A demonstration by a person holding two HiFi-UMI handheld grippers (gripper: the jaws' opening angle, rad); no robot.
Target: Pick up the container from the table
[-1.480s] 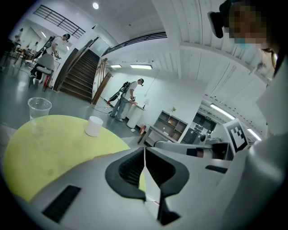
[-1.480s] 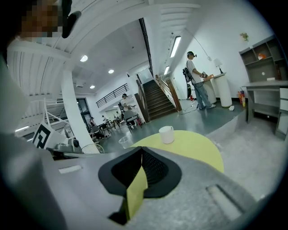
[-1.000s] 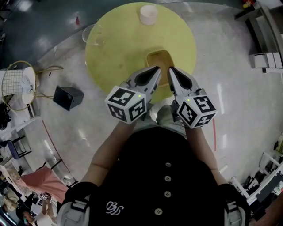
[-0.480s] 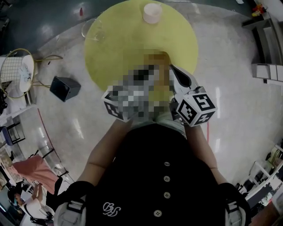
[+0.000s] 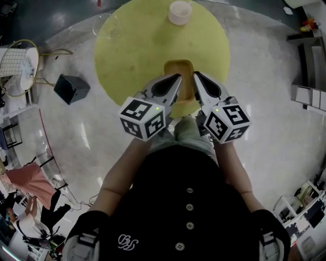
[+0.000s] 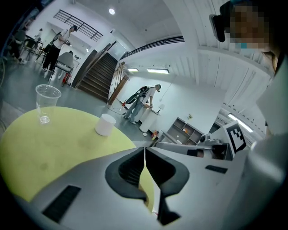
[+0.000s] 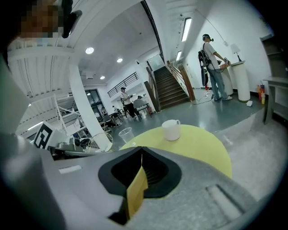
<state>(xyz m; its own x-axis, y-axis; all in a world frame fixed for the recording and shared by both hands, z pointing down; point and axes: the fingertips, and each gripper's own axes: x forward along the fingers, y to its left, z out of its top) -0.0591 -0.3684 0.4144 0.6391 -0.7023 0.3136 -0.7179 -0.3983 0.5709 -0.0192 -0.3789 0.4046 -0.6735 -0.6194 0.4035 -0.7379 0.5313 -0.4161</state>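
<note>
A mustard-yellow rectangular container (image 5: 178, 69) sits near the front edge of the round yellow table (image 5: 132, 56). My left gripper (image 5: 180, 76) is shut at its left side and my right gripper (image 5: 194, 74) at its right side. In the right gripper view a yellow wall of the container (image 7: 136, 191) is pinched between the closed jaws of the right gripper (image 7: 141, 148). The left gripper view shows the left gripper (image 6: 145, 150) closed, with a thin yellow strip of the container (image 6: 146, 188) between its jaws. The container's near end is hidden under the grippers.
A white cup (image 5: 180, 12) stands at the table's far side and a clear plastic cup (image 5: 108, 25) at its far left. On the floor to the left are a black box (image 5: 71, 88) and a wire basket (image 5: 18, 69). People stand in the room behind.
Both hands have sunk a little, with the jaws still closed at the container's sides. The table sits slightly higher in the head view.
</note>
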